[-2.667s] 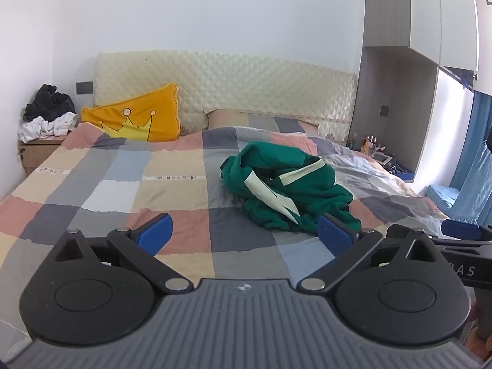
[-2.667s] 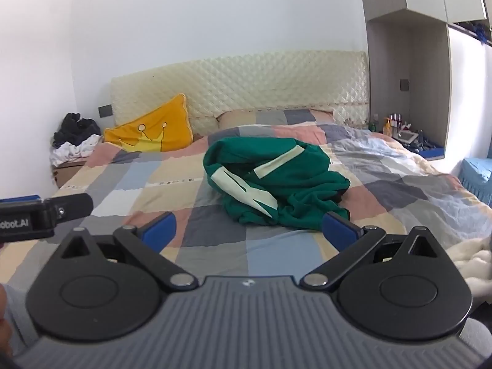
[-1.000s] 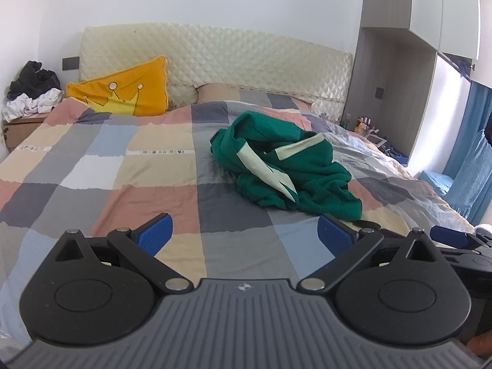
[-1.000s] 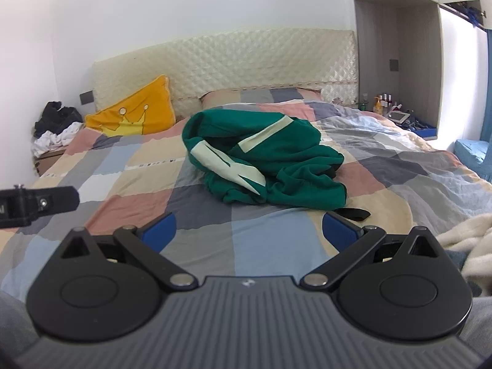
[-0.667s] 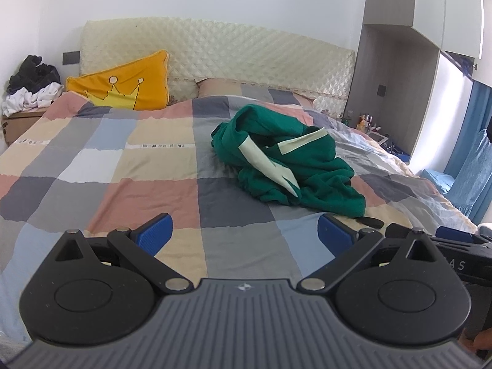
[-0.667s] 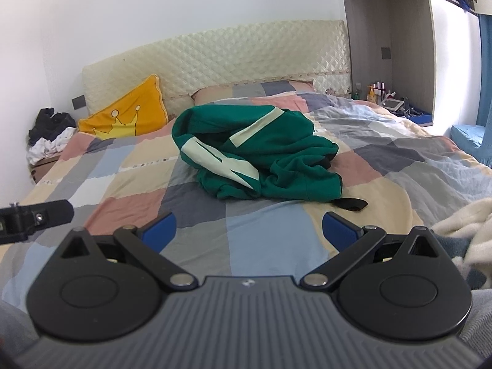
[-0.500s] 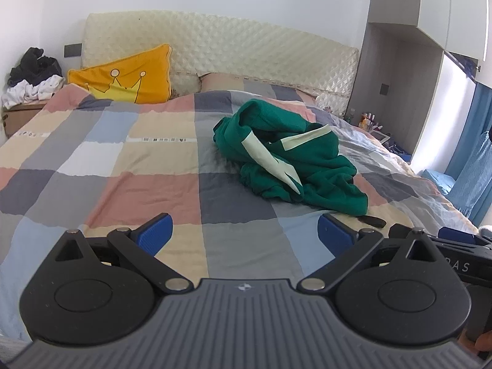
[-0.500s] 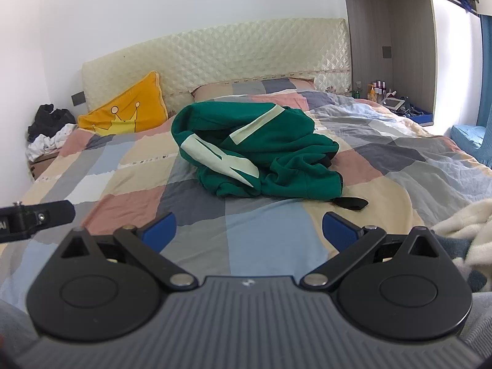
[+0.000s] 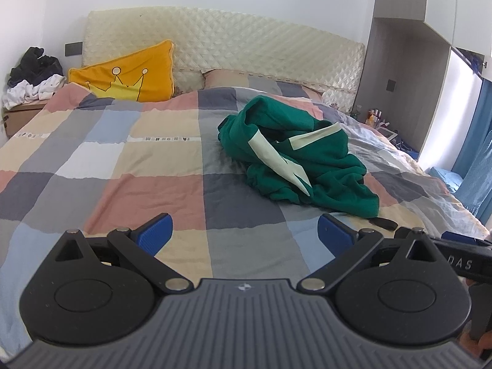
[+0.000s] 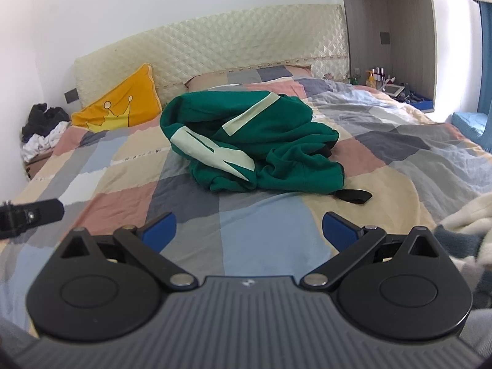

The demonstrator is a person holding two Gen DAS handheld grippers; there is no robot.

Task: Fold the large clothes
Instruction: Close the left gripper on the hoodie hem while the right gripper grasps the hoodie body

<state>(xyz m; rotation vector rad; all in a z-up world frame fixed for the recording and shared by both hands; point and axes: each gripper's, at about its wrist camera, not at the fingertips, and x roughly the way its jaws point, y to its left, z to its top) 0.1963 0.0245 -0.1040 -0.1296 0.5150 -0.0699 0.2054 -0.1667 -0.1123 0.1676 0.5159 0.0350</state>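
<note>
Right now the green garment (image 10: 252, 144) lies crumpled mid-bed on the checked quilt (image 9: 138, 184), just ahead of both grippers, left gripper (image 9: 244, 235) and right gripper (image 10: 249, 229) spread wide and empty, seemingly readied to grab its edges.

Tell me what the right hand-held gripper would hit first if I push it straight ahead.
Probably the green garment: it lies crumpled on the checked bedspread, almost dead ahead of the open right hand-held gripper. Depth is unclear; if the gripper points slightly downward, it would meet the bare bedspread first.
</note>
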